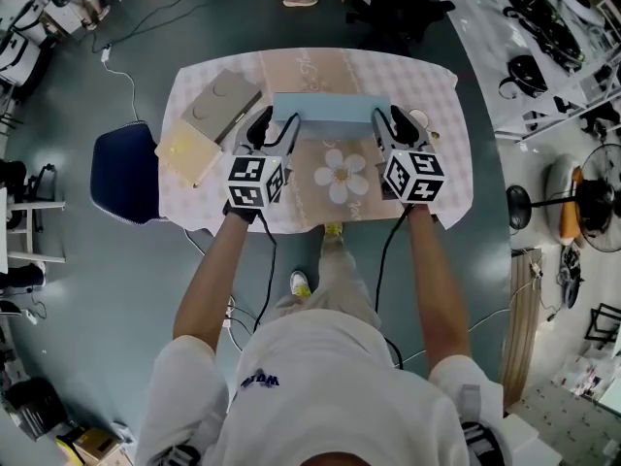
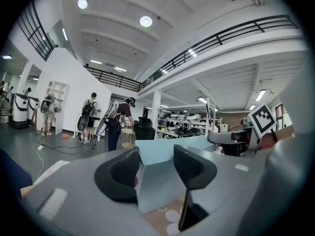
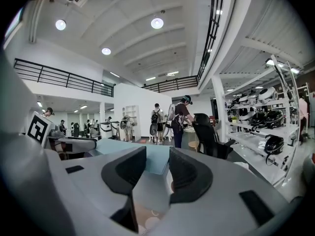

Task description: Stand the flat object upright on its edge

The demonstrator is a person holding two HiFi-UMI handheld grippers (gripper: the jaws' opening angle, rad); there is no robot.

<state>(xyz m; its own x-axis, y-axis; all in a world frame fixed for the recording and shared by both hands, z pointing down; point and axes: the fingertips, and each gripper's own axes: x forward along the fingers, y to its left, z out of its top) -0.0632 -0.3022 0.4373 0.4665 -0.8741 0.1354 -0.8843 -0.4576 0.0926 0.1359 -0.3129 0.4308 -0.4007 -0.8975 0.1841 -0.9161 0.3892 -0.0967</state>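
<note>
Seemingly upright, blue box (image 1: 330, 107) on tablecloth (image 1: 432, 85)

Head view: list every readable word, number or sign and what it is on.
Nothing reads clearly.
Blue print on shirt: too blurred to read.
Cubes on left gripper and right gripper: square marker patterns, no letters.
Faint mark on cloth, far edge: illegible.
</note>
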